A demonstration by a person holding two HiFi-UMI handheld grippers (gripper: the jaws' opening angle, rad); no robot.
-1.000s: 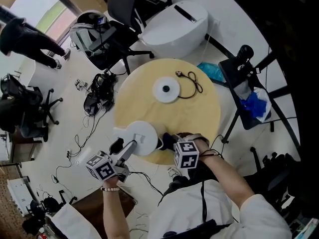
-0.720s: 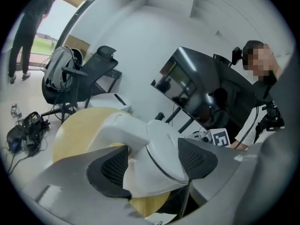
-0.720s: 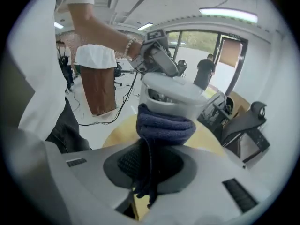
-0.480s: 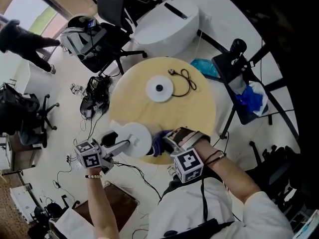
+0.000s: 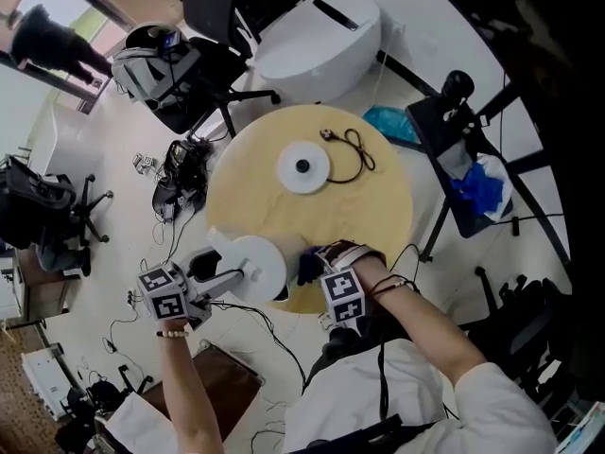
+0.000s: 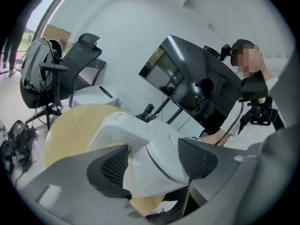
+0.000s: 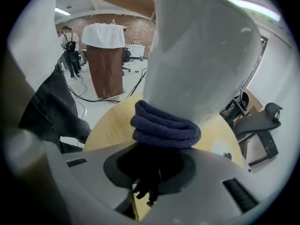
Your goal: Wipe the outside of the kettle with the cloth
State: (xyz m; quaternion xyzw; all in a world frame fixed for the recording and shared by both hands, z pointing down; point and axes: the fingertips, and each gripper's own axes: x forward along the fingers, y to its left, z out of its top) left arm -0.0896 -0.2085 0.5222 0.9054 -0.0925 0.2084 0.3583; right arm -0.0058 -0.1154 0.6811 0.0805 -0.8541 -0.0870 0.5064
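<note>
A folded navy cloth (image 7: pixel 165 125) presses the white kettle (image 7: pixel 201 55).

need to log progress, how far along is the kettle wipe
Done: the left gripper has its jaws on the handle of the white plastic kettle, off its round white base. In hand: the right gripper presses the folded dark blue cloth against the kettle's side. Left: the rest of the outside; how much is wiped cannot be told.
</note>
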